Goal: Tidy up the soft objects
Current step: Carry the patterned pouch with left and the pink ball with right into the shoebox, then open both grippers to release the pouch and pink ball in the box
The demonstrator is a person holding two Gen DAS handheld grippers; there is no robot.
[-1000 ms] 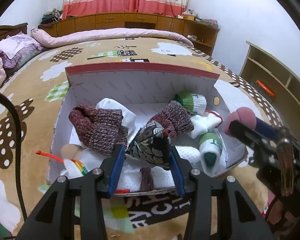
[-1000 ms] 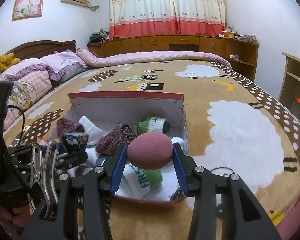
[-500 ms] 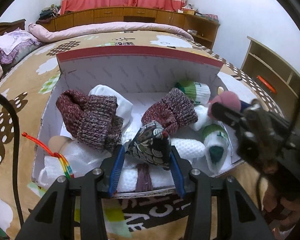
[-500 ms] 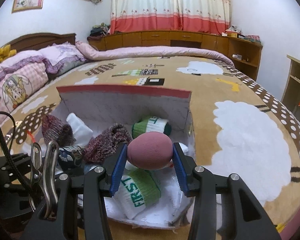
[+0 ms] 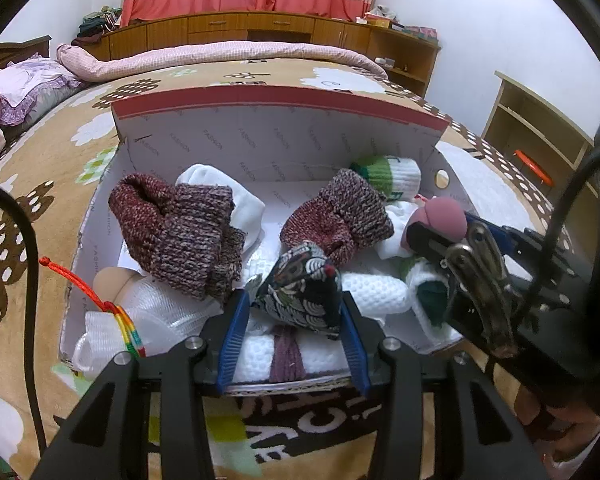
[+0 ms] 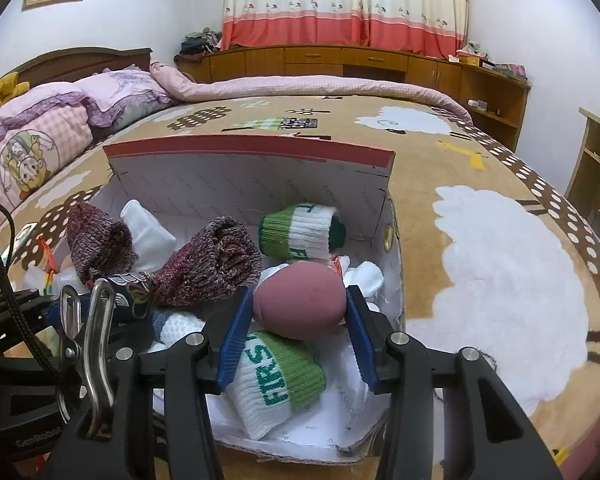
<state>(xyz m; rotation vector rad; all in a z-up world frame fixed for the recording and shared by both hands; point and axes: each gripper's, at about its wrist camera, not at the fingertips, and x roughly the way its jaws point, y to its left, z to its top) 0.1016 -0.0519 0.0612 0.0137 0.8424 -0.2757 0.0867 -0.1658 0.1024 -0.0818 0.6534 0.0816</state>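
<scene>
Right gripper (image 6: 300,306): blue pads pressed on both sides of pink egg-shaped ball (image 6: 299,300), above the box interior.
Cardboard box (image 6: 248,152): open, red-edged, on patterned bedspread (image 6: 500,264).
Inside box: two maroon knit pieces (image 6: 210,266), green-and-white rolled sock (image 6: 300,232) by the back wall, another lettered sock (image 6: 280,380) just below the ball.
Left gripper (image 6: 100,312): at lower left, gripping dark patterned pouch (image 6: 130,294).

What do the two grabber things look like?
Both are black, with angular arms and silver screws. The left gripper and the right gripper each have two blue ribbed fingers. A shiny metal clip hangs on the right one, and a black cable loops beside the left.
</scene>
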